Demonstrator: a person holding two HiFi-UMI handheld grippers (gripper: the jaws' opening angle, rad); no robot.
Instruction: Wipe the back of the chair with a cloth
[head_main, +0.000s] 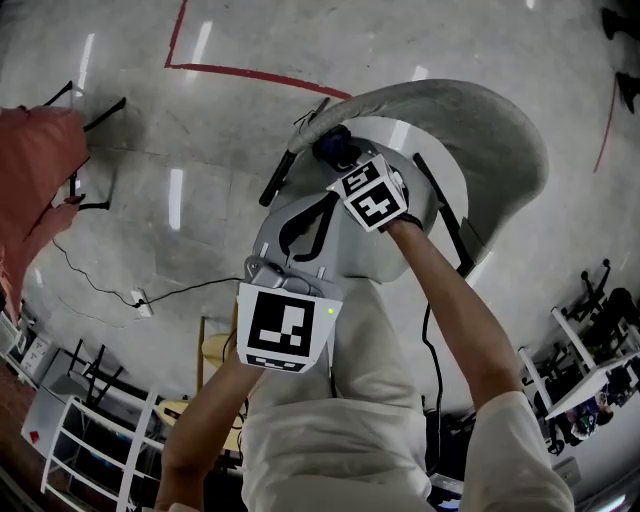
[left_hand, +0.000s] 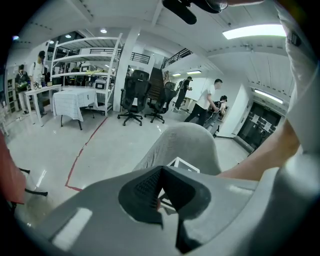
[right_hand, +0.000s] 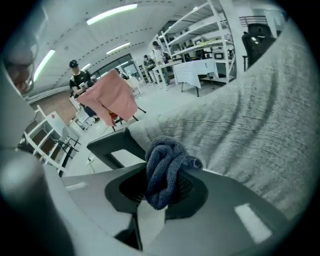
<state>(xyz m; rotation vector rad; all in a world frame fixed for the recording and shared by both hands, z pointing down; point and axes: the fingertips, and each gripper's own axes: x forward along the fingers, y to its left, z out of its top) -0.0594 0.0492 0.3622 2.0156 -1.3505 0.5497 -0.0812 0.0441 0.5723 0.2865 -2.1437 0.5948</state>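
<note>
The chair's grey fabric back (head_main: 470, 130) curves below me in the head view. My right gripper (head_main: 337, 150) is shut on a bunched dark blue cloth (head_main: 333, 143), held at the back's inner side near its top edge. In the right gripper view the cloth (right_hand: 166, 170) sticks out of the jaws right beside the grey fabric (right_hand: 250, 115). My left gripper (head_main: 315, 218) hovers just behind the right one, shut with nothing in it. The left gripper view looks past that gripper (left_hand: 159, 194) at the chair back (left_hand: 187, 142).
The chair's black armrests (head_main: 290, 160) (head_main: 445, 215) flank the grippers. A pink-draped stand (head_main: 35, 170), a floor cable (head_main: 100, 290) and red floor tape (head_main: 250, 73) lie left. White shelving (head_main: 90, 440) is at the lower left. Office chairs (left_hand: 132, 95) and people (left_hand: 205, 100) are far off.
</note>
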